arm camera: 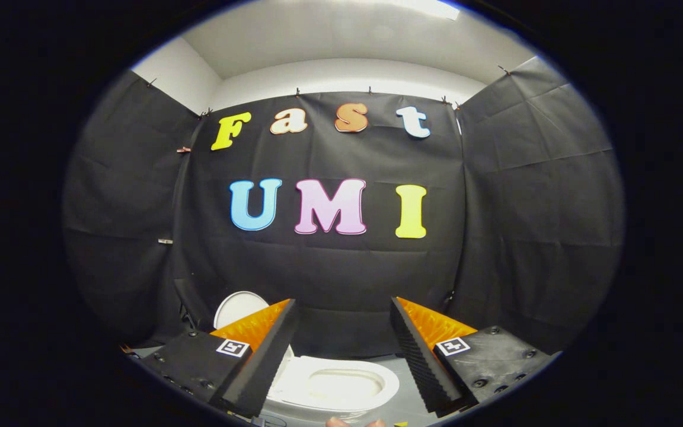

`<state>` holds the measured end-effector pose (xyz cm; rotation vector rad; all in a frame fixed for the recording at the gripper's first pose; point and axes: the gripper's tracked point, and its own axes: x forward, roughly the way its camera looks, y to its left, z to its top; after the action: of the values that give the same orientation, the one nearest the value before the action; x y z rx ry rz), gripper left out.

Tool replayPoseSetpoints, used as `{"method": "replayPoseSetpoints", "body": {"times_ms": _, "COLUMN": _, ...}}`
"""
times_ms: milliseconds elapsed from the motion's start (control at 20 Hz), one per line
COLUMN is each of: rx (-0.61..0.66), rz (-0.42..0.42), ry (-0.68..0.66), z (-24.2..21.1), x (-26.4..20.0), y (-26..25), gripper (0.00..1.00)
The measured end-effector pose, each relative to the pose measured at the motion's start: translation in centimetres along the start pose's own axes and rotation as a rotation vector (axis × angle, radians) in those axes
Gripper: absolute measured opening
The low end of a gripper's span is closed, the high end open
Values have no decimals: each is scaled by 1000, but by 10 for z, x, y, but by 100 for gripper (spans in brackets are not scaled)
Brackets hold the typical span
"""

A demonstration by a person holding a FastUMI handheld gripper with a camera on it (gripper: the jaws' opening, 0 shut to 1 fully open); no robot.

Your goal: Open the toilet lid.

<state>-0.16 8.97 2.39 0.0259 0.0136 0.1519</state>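
Toilet lid [239,308] is seen standing raised, a pale rounded shape in the lower left of the frame, partly hidden behind the left finger of the tool [344,332]. It rises from the far-left end of the toilet [377,388], whose white seat ring and bowl lie open to view between and below the two fingers. The tool is held wide, its fingers well apart and closed on nothing; neither finger touches the lid or the seat. The toilet is set on a grey floor [404,406] in front of the black cloth wall [329,279]. At the bottom centre of the frame a small pale shape is seen, possibly fingertips of a hand [353,422], though too little of it is visible to be sure.
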Motion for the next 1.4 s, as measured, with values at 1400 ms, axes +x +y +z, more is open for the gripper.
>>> {"method": "replayPoseSetpoints", "body": {"times_ms": 1400, "rx": -9, "rz": -52, "ry": -26, "z": 8, "x": -40, "y": -26, "gripper": 98}}
